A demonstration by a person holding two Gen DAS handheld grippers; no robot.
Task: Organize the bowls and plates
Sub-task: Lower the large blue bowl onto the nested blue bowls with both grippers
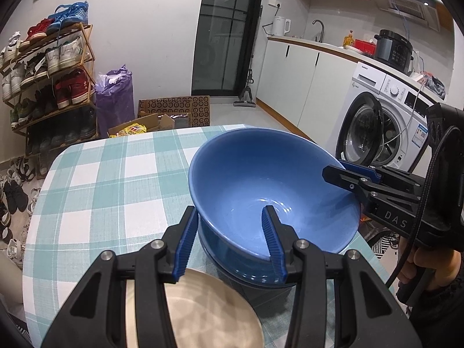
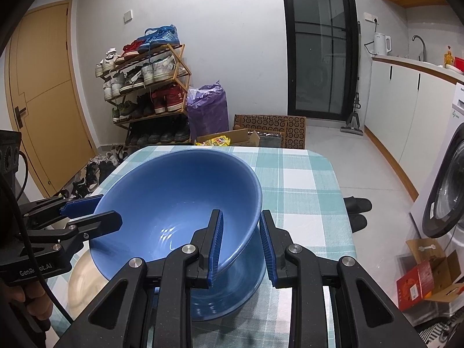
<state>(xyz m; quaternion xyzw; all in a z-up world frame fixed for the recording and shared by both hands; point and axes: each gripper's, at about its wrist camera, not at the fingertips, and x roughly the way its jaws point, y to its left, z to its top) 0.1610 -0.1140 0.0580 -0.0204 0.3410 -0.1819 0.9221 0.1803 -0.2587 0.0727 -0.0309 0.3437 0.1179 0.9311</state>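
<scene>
"Two grippers on one bowl — why both?" asked the first observer.

"Size, most likely," said the second. "The large blue bowl [image 1: 269,191] fills the middle of the left wrist view, tilted, its far rim higher than the near one. The left gripper [image 1: 229,240] straddles the near rim at lower centre, one blue pad outside the wall and one inside. The right gripper [image 2: 240,246] does the same on the opposite rim, at lower centre of its own view."

"Are they both clamped?"

"The right one is nearly closed, its pads pressed to the wall. The left stands a little wider, and its outer pad seems to show a sliver of gap, so whether it truly grips cannot be told."

"And where does the bowl sit?"

"Over a second blue bowl [image 2: 232,290], darker, resting on the checked tablecloth [image 1: 116,179] — the upper one looks partly nested in it, though contact is hidden. A pale plate [image 1: 203,313] lies just beside the pair, at the bottom of the left view."

"So a stacking move?"

"Probably — opposite holds would keep a wide bowl from swinging while it settles."
</scene>
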